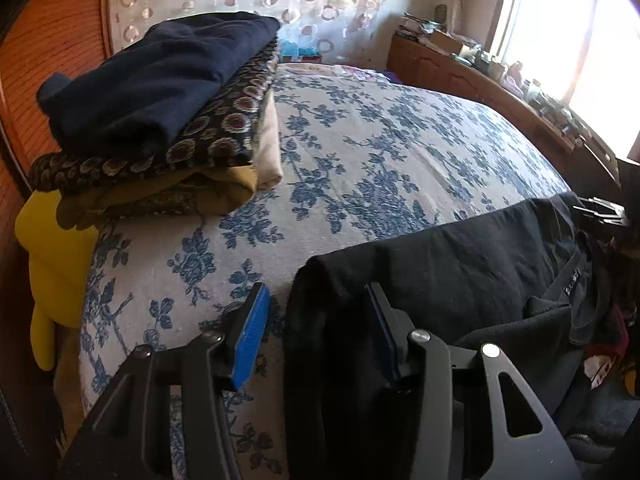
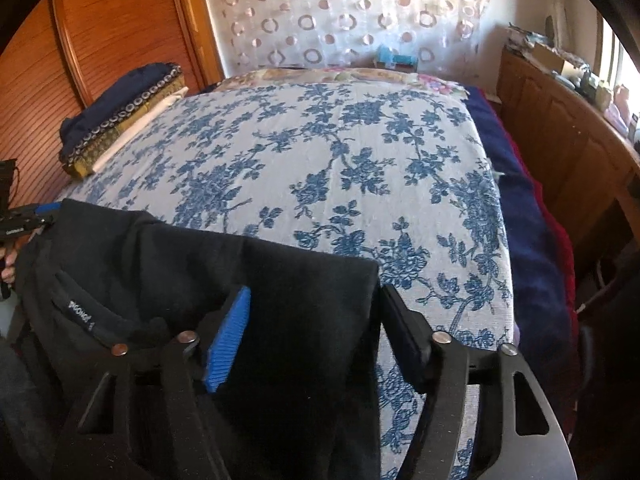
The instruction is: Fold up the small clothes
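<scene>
A black garment (image 1: 452, 264) hangs over the near edge of the bed, stretched between my two grippers; it also fills the lower left of the right wrist view (image 2: 224, 268). My left gripper (image 1: 316, 312) is open, its jaws wide apart, with the garment's left shoulder fold lying between the blue pads. My right gripper (image 2: 316, 312) is open too, with the garment's right fold between its fingers. The neck label (image 2: 78, 310) shows near the collar. The left gripper also shows at the left edge of the right wrist view (image 2: 28, 220).
The bed has a blue-flowered white cover (image 2: 340, 168). A stack of folded clothes (image 1: 160, 104) sits at its far left corner, also seen in the right wrist view (image 2: 120, 116). A wooden wardrobe (image 2: 100, 40) stands left, a cluttered wooden dresser (image 2: 568, 140) right, under a window (image 1: 580, 40).
</scene>
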